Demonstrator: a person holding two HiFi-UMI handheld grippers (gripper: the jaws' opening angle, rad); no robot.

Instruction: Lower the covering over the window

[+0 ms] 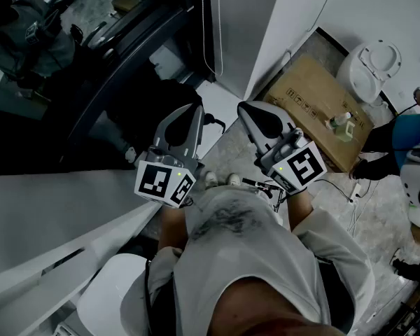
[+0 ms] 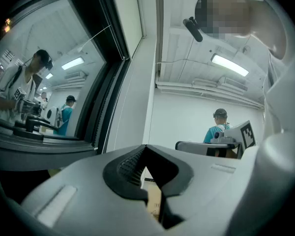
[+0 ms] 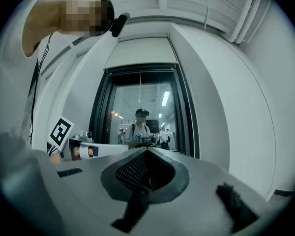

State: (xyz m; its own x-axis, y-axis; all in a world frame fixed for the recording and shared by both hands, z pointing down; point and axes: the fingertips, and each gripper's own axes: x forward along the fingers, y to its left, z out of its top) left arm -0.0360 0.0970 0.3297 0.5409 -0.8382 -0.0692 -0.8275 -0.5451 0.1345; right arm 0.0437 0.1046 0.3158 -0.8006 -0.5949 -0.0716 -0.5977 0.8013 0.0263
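The window (image 1: pixel 63 82) is dark glass in a black frame at the left of the head view. In the right gripper view the window (image 3: pixel 142 117) stands straight ahead. Its white covering (image 3: pixel 140 53) is rolled high, over the top part only, and a thin cord (image 3: pixel 140 88) hangs down the middle of the glass. A looped cord (image 1: pixel 209 30) hangs by the frame's right side. My left gripper (image 1: pixel 194 110) and right gripper (image 1: pixel 250 108) are held side by side near my chest, short of the window. Both are shut and hold nothing. My left gripper (image 2: pixel 146 147) points along the wall beside the frame.
A flat cardboard box (image 1: pixel 322 103) with a small bottle (image 1: pixel 341 123) on it lies on the floor at the right, and a white toilet seat (image 1: pixel 371 65) lies beyond it. A person in blue (image 1: pixel 413 128) stands at the far right. A white sill (image 1: pixel 49 201) runs below the window.
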